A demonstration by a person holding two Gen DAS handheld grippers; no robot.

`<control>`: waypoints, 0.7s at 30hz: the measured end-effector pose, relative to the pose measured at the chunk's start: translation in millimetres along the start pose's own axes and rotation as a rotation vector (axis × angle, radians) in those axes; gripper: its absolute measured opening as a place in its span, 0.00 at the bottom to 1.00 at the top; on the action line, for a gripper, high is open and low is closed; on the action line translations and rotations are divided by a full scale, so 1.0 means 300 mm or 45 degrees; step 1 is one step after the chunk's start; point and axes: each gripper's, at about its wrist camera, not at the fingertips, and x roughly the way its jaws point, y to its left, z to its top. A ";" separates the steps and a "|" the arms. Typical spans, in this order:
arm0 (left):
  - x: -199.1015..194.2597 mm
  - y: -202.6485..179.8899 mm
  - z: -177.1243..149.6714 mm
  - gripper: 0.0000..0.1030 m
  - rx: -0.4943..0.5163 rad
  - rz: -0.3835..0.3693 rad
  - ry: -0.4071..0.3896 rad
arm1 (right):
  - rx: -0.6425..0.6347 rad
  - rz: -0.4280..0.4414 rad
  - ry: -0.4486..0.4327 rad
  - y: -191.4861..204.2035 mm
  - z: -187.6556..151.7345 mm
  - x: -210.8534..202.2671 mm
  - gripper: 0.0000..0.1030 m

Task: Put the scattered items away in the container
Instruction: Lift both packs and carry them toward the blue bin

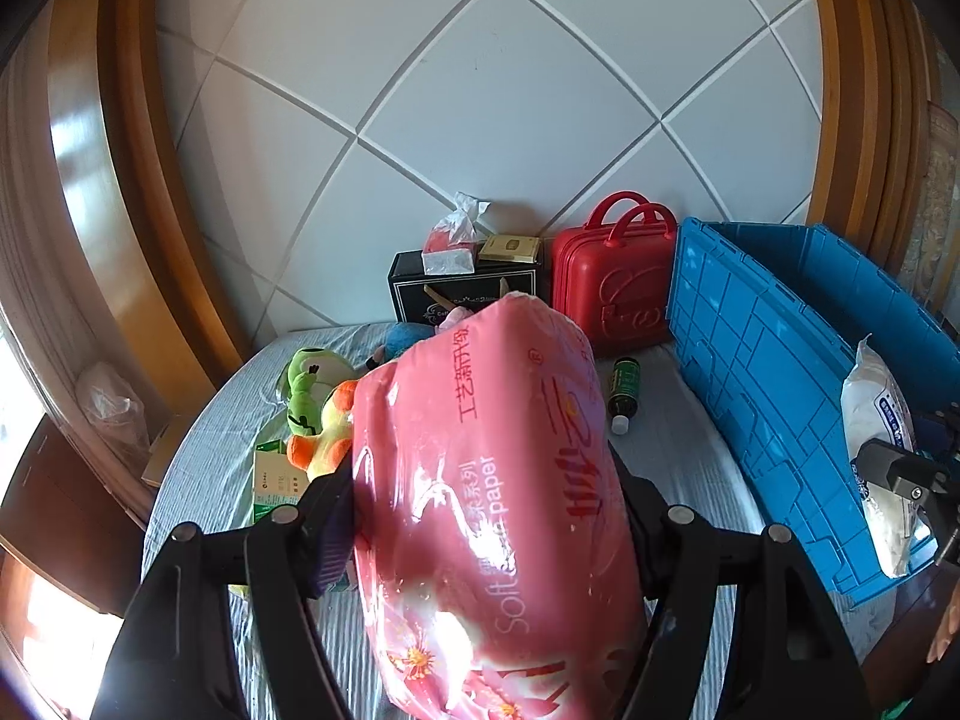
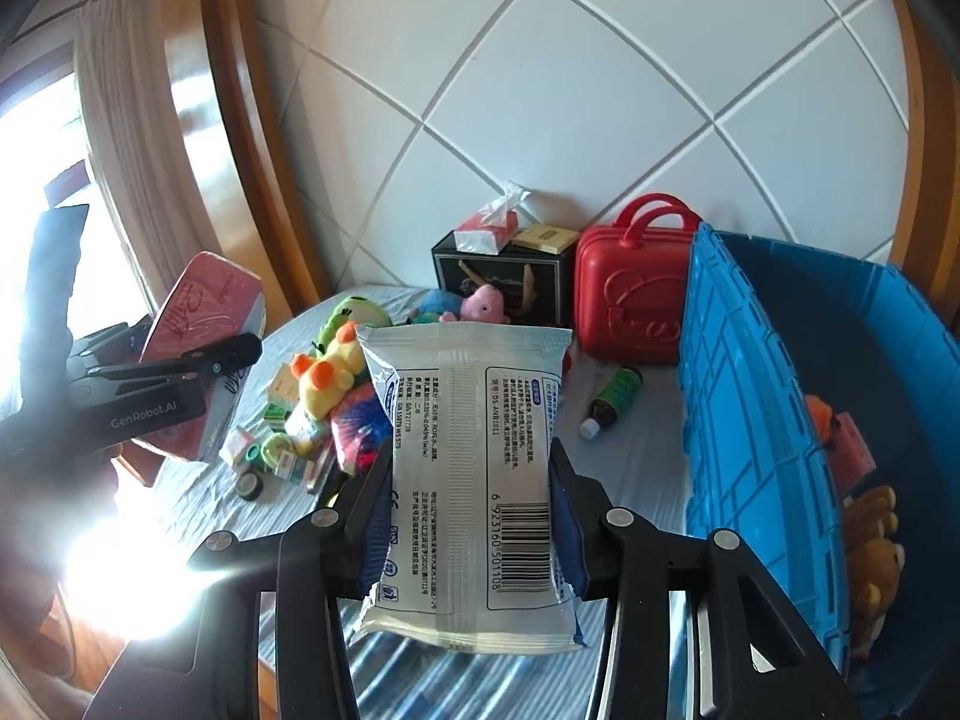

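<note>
My left gripper [image 1: 489, 516] is shut on a pink pack of soft tissue paper [image 1: 492, 480] and holds it above the bed. My right gripper [image 2: 471, 510] is shut on a white wet-wipes pack [image 2: 468, 450], also held up in the air. The blue crate [image 2: 750, 420] stands to the right of both; it shows in the left wrist view [image 1: 768, 372] too. Inside it lie a brown teddy [image 2: 876, 552] and an orange toy [image 2: 819, 414]. The left gripper with the pink pack [image 2: 198, 324] appears at the left of the right wrist view.
On the striped bed sheet [image 2: 636, 468] lie a green bottle [image 2: 612, 399], a yellow duck plush [image 2: 327, 378], a green frog plush [image 1: 306, 384], a pink pig plush [image 2: 483, 303] and several small boxes and tape rolls [image 2: 273, 450]. A red case [image 2: 630, 294] and black box [image 2: 498, 276] stand by the wall.
</note>
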 end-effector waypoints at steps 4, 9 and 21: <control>-0.002 -0.077 0.041 0.67 0.026 -0.020 -0.021 | 0.009 -0.011 -0.021 -0.055 0.014 -0.032 0.42; -0.004 -0.182 0.098 0.67 0.066 -0.052 -0.053 | 0.029 -0.038 -0.056 -0.142 0.030 -0.085 0.42; -0.011 -0.475 0.180 0.67 0.185 -0.180 -0.097 | 0.100 -0.136 -0.118 -0.364 0.037 -0.201 0.42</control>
